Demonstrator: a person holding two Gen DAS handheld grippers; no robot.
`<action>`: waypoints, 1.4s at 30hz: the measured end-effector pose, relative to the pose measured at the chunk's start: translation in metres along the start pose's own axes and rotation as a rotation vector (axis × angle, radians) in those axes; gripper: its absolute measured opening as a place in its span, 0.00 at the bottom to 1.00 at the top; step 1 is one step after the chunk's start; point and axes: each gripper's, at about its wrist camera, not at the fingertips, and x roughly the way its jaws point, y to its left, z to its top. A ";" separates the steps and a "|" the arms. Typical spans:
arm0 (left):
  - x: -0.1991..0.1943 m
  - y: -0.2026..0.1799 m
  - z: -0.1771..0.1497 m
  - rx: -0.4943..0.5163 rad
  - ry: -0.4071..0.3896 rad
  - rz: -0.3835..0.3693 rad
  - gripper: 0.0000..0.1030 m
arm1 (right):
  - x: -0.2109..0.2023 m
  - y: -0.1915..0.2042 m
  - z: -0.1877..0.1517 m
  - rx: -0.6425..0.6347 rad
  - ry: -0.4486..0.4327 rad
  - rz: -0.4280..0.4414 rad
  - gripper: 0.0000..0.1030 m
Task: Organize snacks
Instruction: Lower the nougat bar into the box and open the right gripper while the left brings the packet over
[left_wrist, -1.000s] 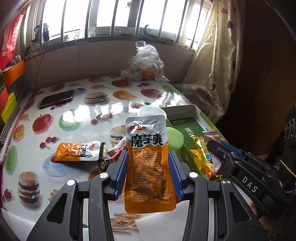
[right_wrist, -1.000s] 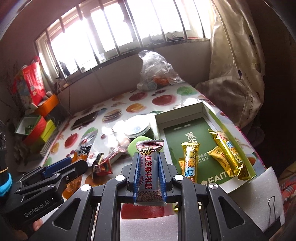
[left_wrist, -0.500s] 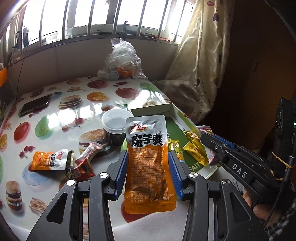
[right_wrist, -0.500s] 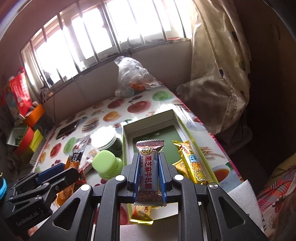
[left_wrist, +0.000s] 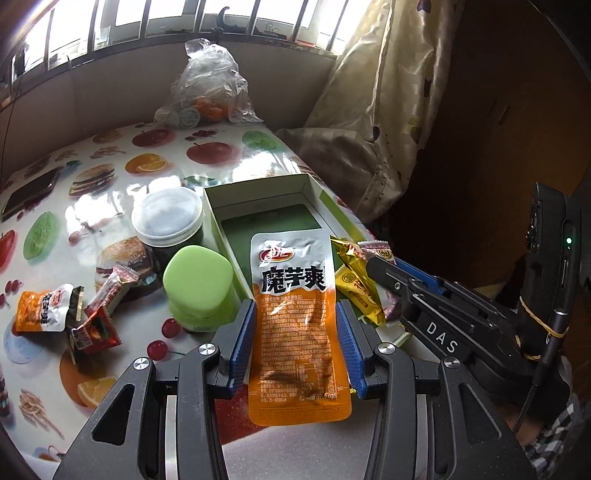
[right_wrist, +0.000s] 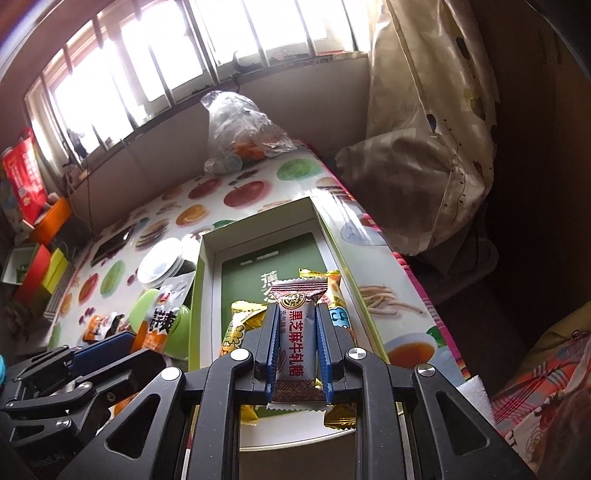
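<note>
**Two packets held over the green box: set them down flat and in line**

The left gripper (left_wrist: 295, 343) pinches an orange konjac snack pouch (left_wrist: 295, 328) by its two long edges, its blue fingers (left_wrist: 242, 350) pressed against the sides, the pouch upright and hanging in front of the near end of the green box (left_wrist: 266, 192). The right gripper (right_wrist: 297, 350) pinches a sesame nougat bar (right_wrist: 297, 332) the same way, fingers (right_wrist: 269, 343) tight on the wrapper, directly over the box's near half. Gold-wrapped bars (right_wrist: 238, 325) already lie inside the box, under and beside the nougat.

The step in hand looks like placing both packets into the box. To do it well:

- Lower the nougat into the bare strip beside the gold bars, its long side parallel to the box wall, rather than dropping it across them.
- Bring the pouch over the box's far, bare green floor, clear of the green lidded jar (left_wrist: 199, 284) just left of the box.
- Tip each packet flat before spreading the fingers; the soft pouch is likely to flop.
- Keep the two grippers from crossing: they are near each other above the box.
</note>
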 end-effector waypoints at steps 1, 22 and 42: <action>0.004 0.000 0.000 -0.002 0.009 -0.004 0.44 | 0.001 -0.002 -0.001 -0.001 0.005 0.006 0.17; 0.053 -0.014 0.003 -0.016 0.099 0.029 0.44 | 0.012 -0.023 0.001 0.022 0.030 0.037 0.17; 0.079 -0.006 0.021 -0.003 0.095 0.050 0.45 | 0.036 -0.031 0.007 0.008 0.057 0.055 0.18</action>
